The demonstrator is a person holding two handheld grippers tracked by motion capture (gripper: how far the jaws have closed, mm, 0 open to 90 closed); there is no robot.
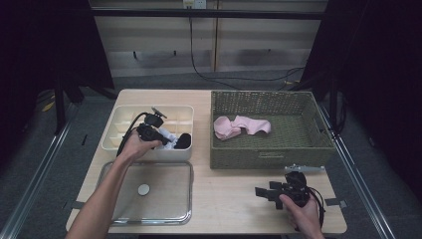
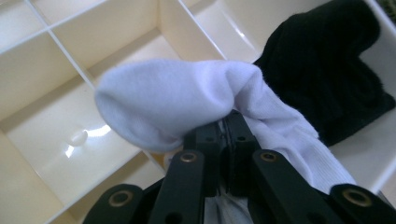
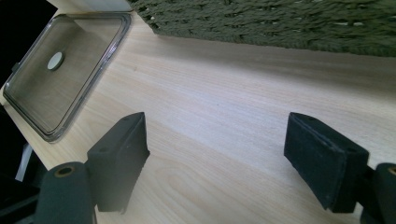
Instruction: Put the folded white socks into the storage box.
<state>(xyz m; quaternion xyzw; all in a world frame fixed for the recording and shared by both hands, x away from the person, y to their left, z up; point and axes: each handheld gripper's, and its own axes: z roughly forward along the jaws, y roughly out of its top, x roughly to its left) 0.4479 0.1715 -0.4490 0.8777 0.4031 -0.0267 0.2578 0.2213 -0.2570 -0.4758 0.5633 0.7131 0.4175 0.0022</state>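
Observation:
My left gripper [image 1: 160, 135] is over the cream divided box [image 1: 115, 130] and is shut on a white sock [image 2: 177, 100], pinched between its black jaws. The sock [image 1: 168, 139] hangs over a front compartment, beside a black sock [image 2: 327, 70] that lies in the compartment to its right, also the dark shape [image 1: 183, 141] in the high view. My right gripper [image 1: 261, 192] rests low over the bare table near the front right edge, jaws wide open with nothing between its pads [image 3: 119, 156]. A pink sock [image 1: 241, 126] lies in the green woven basket [image 1: 268, 159].
A clear lid [image 1: 149, 191] with a round knob lies flat on the table in front of the box, and its corner [image 3: 56, 70] sits in the right gripper view. The basket wall [image 3: 280, 21] stands ahead of the right gripper. Bare wood lies between lid and right hand.

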